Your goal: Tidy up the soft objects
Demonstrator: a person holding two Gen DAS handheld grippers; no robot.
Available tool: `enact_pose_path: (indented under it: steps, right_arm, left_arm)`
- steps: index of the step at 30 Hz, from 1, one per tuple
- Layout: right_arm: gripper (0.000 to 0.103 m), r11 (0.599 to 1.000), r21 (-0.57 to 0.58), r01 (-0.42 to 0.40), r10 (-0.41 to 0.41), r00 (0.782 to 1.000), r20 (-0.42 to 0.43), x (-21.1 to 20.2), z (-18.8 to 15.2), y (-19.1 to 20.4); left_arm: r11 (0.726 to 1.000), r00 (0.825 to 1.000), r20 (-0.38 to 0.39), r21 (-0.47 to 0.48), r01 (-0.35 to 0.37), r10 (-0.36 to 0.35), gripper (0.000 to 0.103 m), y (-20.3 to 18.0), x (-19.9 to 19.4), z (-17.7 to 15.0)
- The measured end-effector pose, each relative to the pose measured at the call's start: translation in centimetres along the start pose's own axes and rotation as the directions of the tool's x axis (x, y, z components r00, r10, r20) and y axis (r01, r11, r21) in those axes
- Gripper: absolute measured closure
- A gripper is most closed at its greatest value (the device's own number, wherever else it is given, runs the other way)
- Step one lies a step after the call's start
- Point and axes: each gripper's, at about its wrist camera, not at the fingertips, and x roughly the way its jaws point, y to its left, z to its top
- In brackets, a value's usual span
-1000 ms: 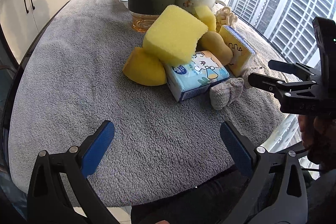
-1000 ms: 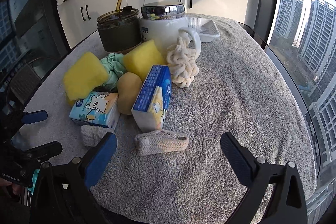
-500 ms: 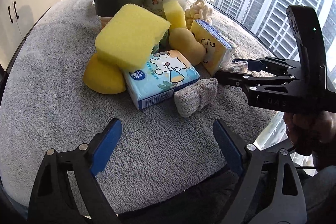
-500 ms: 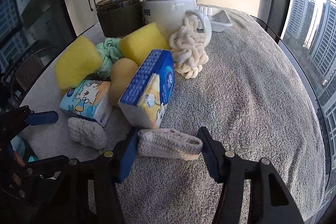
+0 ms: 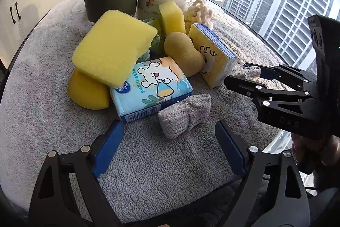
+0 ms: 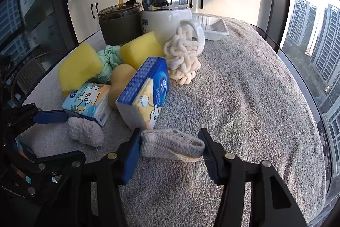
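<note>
- The soft things sit heaped on my grey towel [image 6: 244, 88], against the mugs, so loose pieces go first.
- My right gripper [image 6: 170, 145] clasps the knitted pouch [image 6: 170, 144] at the heap's near edge.
- My left gripper [image 5: 167, 142] hangs spread wide, straddling the folded knit cloth [image 5: 184, 115], ungrasped.

Grey knitted pouch [image 6: 172, 146] lying flat, lower centre of right wrist view; second grey knitted piece [image 5: 184, 115] folded, centre of left wrist view, touching bear-print tissue pack [image 5: 150, 88].

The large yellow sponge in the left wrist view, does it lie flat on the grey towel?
No, the large yellow sponge rests tilted on the tissue pack and a rounded yellow sponge, above the grey towel.
</note>
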Motion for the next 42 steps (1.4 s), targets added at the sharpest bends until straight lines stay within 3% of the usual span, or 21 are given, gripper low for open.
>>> enact_pose_path:
  steps: [11, 15, 18, 20, 21, 42]
  right_arm:
    - [0.046, 1.0, -0.016, 0.004, -0.003, 0.999, 0.033, 0.2, 0.1, -0.3]
    - [0.046, 1.0, -0.014, 0.002, -0.001, 0.999, 0.037, 0.2, -0.2, -0.4]
    - [0.046, 1.0, -0.013, -0.005, 0.006, 0.999, 0.037, 0.2, -0.5, -0.5]
    - [0.046, 1.0, -0.017, -0.007, 0.008, 0.999, 0.034, 0.3, -0.5, -0.4]
    - [0.046, 1.0, -0.019, -0.007, 0.008, 0.999, 0.034, 0.3, -0.6, -0.3]
    - [0.049, 0.999, -0.029, 0.027, -0.026, 0.999, 0.034, -0.5, -1.0, 0.5]
  left_arm:
    - [0.989, 0.989, -0.031, -0.041, -0.144, 0.143, 0.017, -1.3, 1.8, 1.7]
    - [0.983, 0.983, -0.031, -0.036, -0.182, 0.181, 0.025, -1.5, 1.9, 1.8]
    - [0.982, 0.982, -0.017, -0.041, -0.187, 0.186, 0.044, -1.3, 1.6, 1.7]
    - [0.983, 0.983, -0.009, -0.037, -0.181, 0.181, 0.071, -1.2, 1.3, 1.6]
    - [0.986, 0.986, -0.007, -0.033, -0.165, 0.165, 0.077, -1.2, 1.1, 1.6]
    - [0.997, 0.997, 0.045, 0.036, -0.068, 0.066, 0.079, -0.9, -1.5, -0.4]
